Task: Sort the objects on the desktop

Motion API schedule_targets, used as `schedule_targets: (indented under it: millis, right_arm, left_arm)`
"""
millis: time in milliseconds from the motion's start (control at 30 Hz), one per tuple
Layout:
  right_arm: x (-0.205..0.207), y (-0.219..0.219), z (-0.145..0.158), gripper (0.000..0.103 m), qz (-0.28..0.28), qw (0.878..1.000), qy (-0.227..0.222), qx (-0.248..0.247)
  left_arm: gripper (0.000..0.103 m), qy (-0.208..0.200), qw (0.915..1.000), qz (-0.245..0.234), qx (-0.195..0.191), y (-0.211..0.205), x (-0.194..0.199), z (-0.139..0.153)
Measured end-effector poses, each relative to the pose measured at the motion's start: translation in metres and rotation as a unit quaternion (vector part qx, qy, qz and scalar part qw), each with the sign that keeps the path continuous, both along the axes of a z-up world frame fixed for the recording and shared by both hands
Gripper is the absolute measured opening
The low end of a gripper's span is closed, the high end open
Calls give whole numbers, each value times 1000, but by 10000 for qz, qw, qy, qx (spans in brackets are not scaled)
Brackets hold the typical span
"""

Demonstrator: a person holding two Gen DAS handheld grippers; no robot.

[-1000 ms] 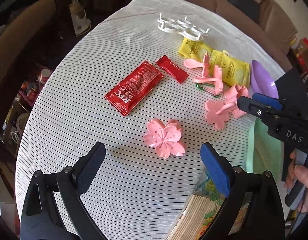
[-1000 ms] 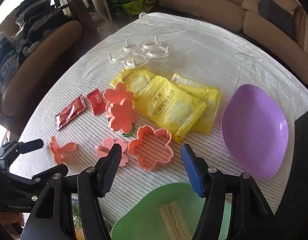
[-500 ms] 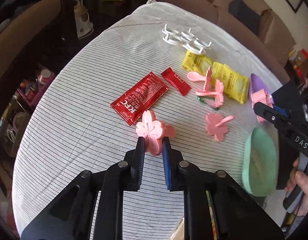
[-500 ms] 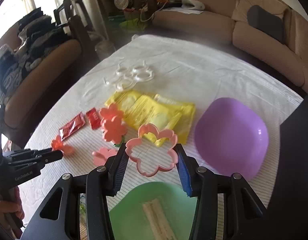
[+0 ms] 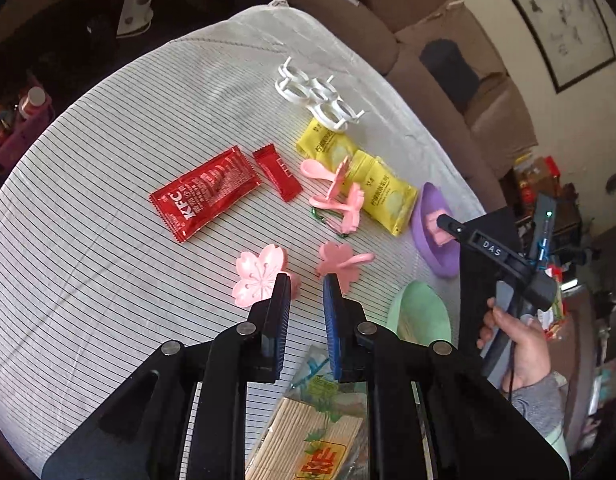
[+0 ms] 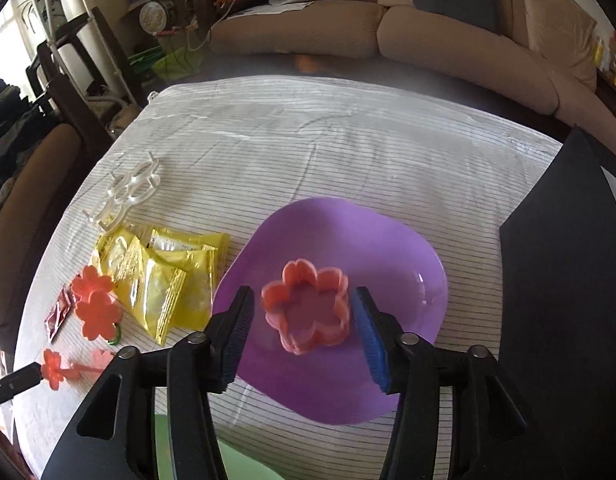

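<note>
At the near edge of the bench, the left gripper (image 5: 305, 280) hangs low over the striped cloth. Its jaws are narrowed to a slim gap. The pink cherry-blossom plastic stamp (image 5: 257, 276) lies against the left one, and I cannot tell whether it is pinched. To the right sit a pale green plastic plate (image 5: 422, 312) and, beyond it, a purple plastic plate (image 6: 348, 240), probably the sorting targets.

The right gripper (image 6: 301, 294) hovers over the purple plate with its jaws apart. The pink flower-shaped cutter ring (image 6: 308, 308) lies between them with a gap on its left side, so it is not held. It looks blurred, and its place suggests that the pink moulds go here.

Farther in lie a red KFC ketchup sachet (image 5: 203, 196) and yellow foil packets (image 5: 384, 196), still unsorted. White plastic rings (image 5: 316, 96) lie towards the far edge.
</note>
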State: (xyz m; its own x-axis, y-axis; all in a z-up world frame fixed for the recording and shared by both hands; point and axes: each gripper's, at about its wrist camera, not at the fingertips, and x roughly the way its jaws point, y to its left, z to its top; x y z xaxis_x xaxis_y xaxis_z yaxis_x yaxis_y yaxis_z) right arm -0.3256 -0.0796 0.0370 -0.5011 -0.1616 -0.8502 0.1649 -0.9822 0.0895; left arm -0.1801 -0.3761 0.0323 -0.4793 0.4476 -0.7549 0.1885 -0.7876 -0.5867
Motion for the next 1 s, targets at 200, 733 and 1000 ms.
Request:
schedule_targets:
  millis: [200, 733, 1000]
  right_arm:
    - [37, -14, 31, 65, 375, 9957, 523, -671]
    - [91, -157, -31, 15, 2170, 9758, 175, 179]
    - [89, -122, 10, 15, 1783, 9820, 618, -85]
  left_arm:
    - [15, -136, 9999, -9, -47, 1, -1, -9]
    - [31, -311, 9992, 237, -10, -8, 1, -20]
    - [22, -255, 9992, 29, -316, 4, 1, -15]
